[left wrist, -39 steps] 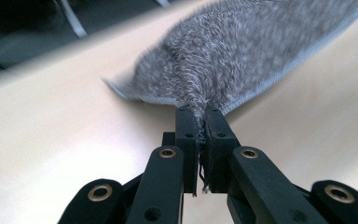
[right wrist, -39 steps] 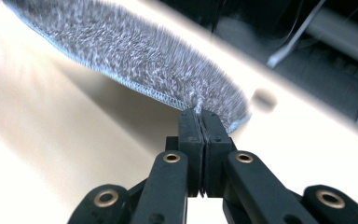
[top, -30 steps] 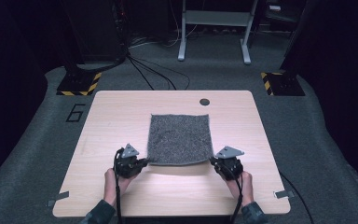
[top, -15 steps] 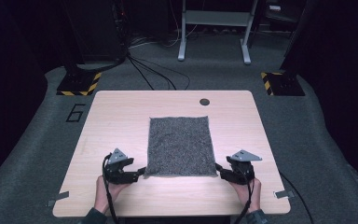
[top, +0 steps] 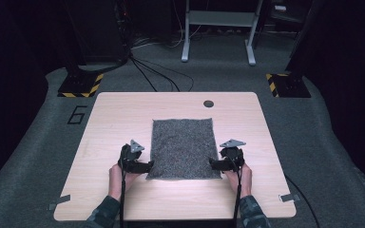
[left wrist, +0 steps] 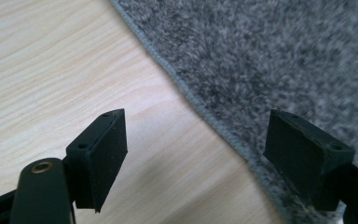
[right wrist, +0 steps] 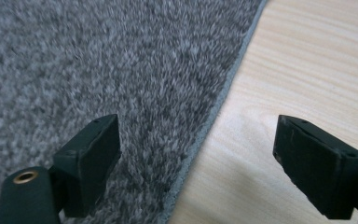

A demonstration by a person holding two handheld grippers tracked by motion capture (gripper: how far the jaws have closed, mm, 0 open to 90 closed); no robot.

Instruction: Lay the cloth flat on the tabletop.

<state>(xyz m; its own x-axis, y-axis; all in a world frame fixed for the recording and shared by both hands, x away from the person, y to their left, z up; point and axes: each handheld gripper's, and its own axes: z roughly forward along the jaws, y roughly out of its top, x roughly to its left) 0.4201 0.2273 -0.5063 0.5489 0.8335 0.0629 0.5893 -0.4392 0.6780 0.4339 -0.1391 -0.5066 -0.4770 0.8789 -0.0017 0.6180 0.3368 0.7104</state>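
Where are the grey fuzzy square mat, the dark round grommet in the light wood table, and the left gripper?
Grey fuzzy square mat (top: 183, 146), high view, middle of its pile.
Dark round grommet (top: 208, 103), high view, its centre, near the table's far edge.
Left gripper (left wrist: 193, 154), left gripper view, midway between its open jaws, astride the mat's hem.

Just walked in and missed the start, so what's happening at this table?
A person at a wooden table holds a two-jaw gripper in each hand, working on a grey carpet square lying flat. The left gripper is at its near left corner and the right gripper at its near right corner. Both are open, each straddling an edge of the carpet, with nothing clamped yet.
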